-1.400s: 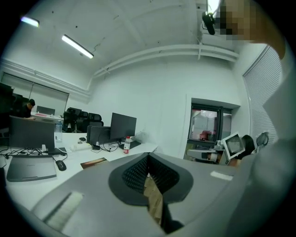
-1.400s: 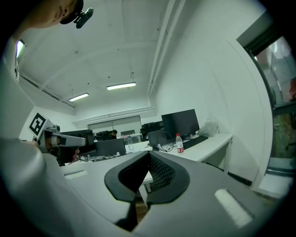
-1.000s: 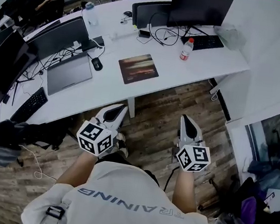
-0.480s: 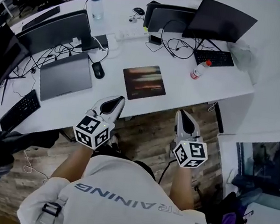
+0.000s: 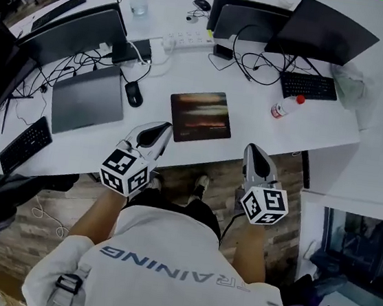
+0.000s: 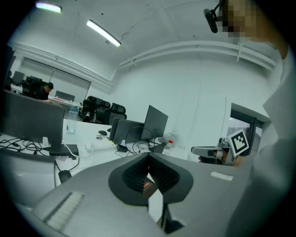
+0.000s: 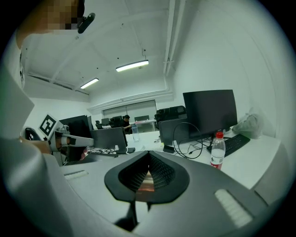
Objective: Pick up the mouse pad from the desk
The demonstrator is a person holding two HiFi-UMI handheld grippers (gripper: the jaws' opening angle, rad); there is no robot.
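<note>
Head view: a laptop (image 5: 87, 98) lies well left of the mouse pad (image 5: 200, 117), with a mouse (image 5: 133, 94) between them. The left gripper (image 5: 159, 131), jaws together and empty, hovers near the pad's near left corner. The pad lies flat on the desk (image 5: 251, 115), near its front edge. The right gripper (image 5: 253, 151), jaws likewise closed on nothing, is off the pad's near right corner. A bottle (image 5: 287, 106) lies further right.

A wood-plank floor (image 5: 11, 241) runs beneath the long white surface (image 5: 95, 147); ceiling strip lights (image 7: 132, 65) brighten white walls (image 6: 185, 92).
</note>
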